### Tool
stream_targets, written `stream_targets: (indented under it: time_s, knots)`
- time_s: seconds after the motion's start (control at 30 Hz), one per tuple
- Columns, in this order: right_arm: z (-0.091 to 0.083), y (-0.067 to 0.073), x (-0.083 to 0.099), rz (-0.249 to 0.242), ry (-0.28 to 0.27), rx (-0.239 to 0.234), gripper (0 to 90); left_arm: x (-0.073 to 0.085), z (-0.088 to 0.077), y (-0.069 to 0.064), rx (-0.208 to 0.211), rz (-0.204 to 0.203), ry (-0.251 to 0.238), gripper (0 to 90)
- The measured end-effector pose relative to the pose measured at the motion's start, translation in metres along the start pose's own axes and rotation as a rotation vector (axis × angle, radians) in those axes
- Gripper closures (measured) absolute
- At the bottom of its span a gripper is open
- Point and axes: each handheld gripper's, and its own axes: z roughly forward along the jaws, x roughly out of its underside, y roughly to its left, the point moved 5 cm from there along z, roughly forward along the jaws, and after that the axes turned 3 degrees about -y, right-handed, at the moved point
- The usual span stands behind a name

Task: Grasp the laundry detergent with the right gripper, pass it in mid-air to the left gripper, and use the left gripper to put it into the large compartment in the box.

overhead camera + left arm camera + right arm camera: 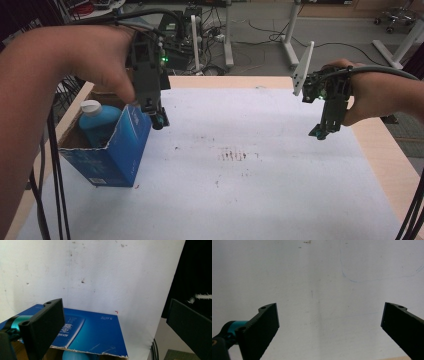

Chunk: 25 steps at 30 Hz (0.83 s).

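**Left hand-held gripper over the box, right one waiting**

You held the left hand-held gripper (pixel 159 120) just above the near-right corner of the blue box (pixel 112 150), its 2 jaws spread wide and holding nothing. In the left gripper view the box's torn top edge (pixel 95 353) ran right below the jaws, 1 jaw over the box's printed blue wall and the other out past the corner. The blue bottle (pixel 97 122) with its white cap (pixel 91 106) stood inside the box, behind and to the left of that hand-held gripper and apart from it.

Your right hand-held gripper (pixel 320 132) hung well off to the right over the bare white bench (pixel 260 190), jaws likewise wide apart and empty, nothing beneath it but the stained cover.

Judging from this, the step in hand was reaching for the box or the bottle in it. To do it well, you would have wanted to settle which one first: for the wall, bring 1 jaw inside and 1 outside before closing; for the bottle, move further over the opening and come straight down on the cap. The cardboard looked light, so a slow close and a steadying right hand-held gripper seemed wise.
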Motion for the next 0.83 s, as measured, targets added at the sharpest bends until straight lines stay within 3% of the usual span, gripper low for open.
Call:
stream_targets:
  time_s: [0.83]
  knots:
    - [0.0004, 0.0019, -0.0012, -0.005, 0.012, 0.009, 0.9, -0.0036, 0.0042, 0.0003, 0.006, 0.007, 0.003, 1.7]
